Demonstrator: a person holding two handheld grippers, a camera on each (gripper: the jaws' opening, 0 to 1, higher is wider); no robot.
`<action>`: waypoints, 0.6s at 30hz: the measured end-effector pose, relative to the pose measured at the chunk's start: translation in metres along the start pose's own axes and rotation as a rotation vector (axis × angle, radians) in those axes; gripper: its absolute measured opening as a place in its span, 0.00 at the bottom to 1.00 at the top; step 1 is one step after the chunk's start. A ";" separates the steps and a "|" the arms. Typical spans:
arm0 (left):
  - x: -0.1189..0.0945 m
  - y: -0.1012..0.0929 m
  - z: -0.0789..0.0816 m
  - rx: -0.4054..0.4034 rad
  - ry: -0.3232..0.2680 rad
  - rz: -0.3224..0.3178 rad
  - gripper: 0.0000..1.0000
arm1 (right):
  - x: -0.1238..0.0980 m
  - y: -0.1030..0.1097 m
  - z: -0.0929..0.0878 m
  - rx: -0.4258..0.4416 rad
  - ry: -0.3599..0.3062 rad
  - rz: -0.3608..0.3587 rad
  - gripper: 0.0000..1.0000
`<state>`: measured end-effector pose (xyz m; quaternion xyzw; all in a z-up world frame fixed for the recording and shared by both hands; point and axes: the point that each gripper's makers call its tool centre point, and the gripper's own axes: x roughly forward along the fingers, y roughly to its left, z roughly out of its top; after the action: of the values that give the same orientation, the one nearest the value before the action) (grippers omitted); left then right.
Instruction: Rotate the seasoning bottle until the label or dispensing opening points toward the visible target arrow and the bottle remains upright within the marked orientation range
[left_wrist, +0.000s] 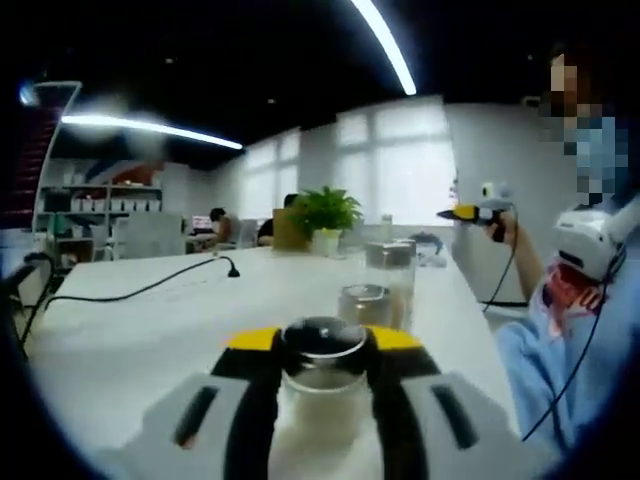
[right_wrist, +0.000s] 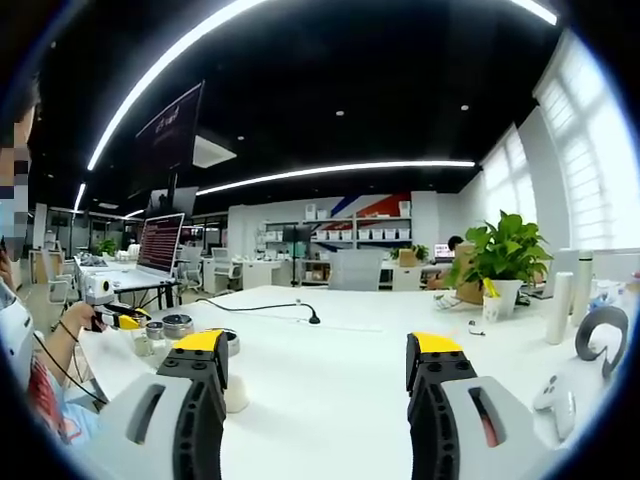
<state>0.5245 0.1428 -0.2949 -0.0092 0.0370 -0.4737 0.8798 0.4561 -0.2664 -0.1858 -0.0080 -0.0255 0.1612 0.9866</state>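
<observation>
The left hand-held gripper (left_wrist: 322, 375) squeezes a seasoning bottle (left_wrist: 322, 385) at the bottom middle, standing upright on the white counter (left_wrist: 130, 340). The right hand-held gripper (right_wrist: 318, 372) is wide open, holding nothing.

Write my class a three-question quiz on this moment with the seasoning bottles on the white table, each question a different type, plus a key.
1. True or false: the left hand-held gripper is shut on a bottle.
2. The right hand-held gripper is: A) open, holding nothing; B) shut on a cup; C) shut on the cable.
3. Fill in: at the far end of the table stands a potted ____.

Key: 1 true; 2 A; 3 plant.
</observation>
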 end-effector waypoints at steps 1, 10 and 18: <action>0.002 0.001 0.001 0.044 -0.012 0.013 0.57 | 0.000 0.001 0.000 -0.005 -0.001 0.002 0.75; 0.000 0.000 0.004 0.032 0.006 0.055 0.71 | 0.000 -0.001 0.001 -0.013 0.002 0.001 0.75; -0.005 0.005 0.005 -0.029 -0.001 0.167 0.64 | -0.002 -0.003 0.001 -0.017 0.001 -0.004 0.75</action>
<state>0.5266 0.1499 -0.2902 -0.0190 0.0438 -0.3980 0.9161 0.4553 -0.2695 -0.1844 -0.0164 -0.0264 0.1588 0.9868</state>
